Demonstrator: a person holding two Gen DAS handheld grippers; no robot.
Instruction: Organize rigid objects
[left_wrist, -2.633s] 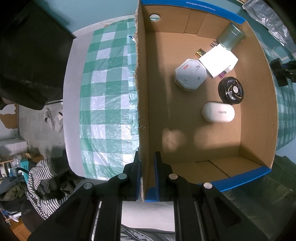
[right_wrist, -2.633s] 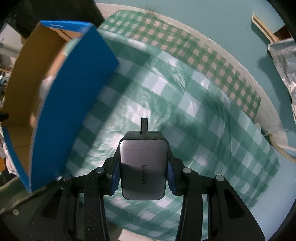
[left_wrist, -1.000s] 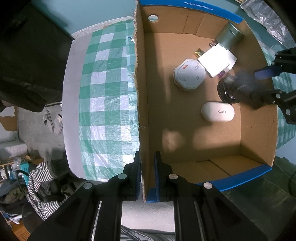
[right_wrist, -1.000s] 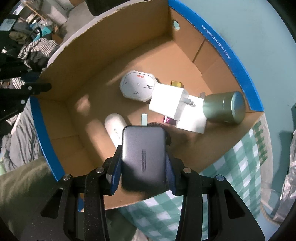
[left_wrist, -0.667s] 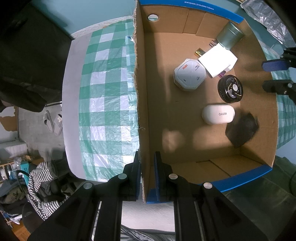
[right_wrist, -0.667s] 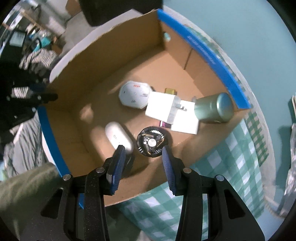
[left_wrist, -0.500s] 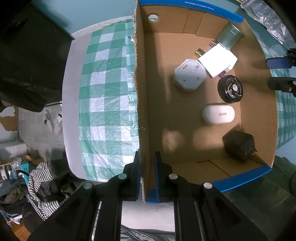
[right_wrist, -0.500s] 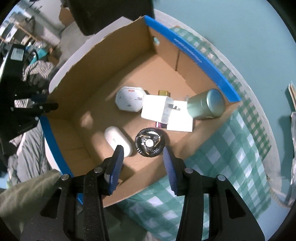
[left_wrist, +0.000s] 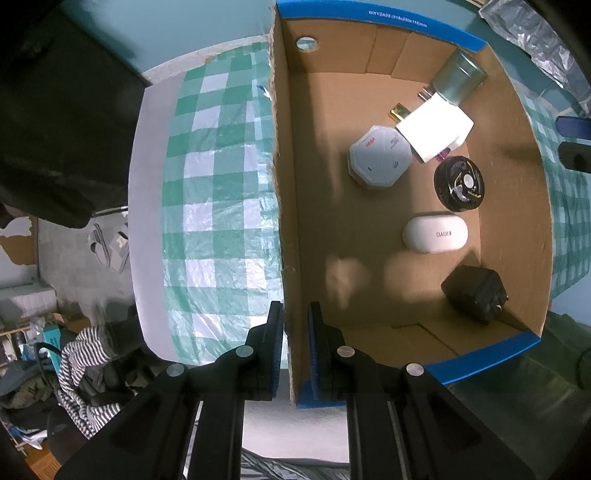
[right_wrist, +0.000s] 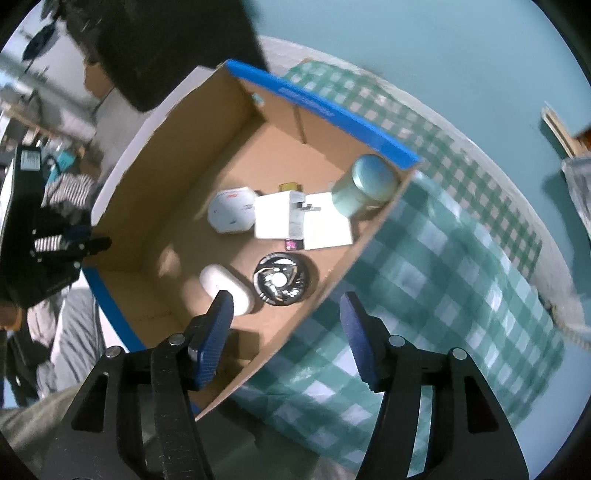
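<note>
Your left gripper (left_wrist: 295, 345) has its fingers clamped on the near wall of the cardboard box (left_wrist: 286, 206), steadying it on the checked cloth (left_wrist: 218, 192). Your right gripper (right_wrist: 286, 326), fingers spread wide and holding nothing, hovers above the box's right edge. Inside lie the dark charger (left_wrist: 474, 293) at lower right, a white case (left_wrist: 435, 233), a black disc (left_wrist: 459, 183), a white hexagonal box (left_wrist: 380, 161), a white adapter (left_wrist: 436, 131) and a green tin (left_wrist: 458, 76). The charger looks stowed; the next move likely calls for finding another loose item outside the box, with none in view
</note>
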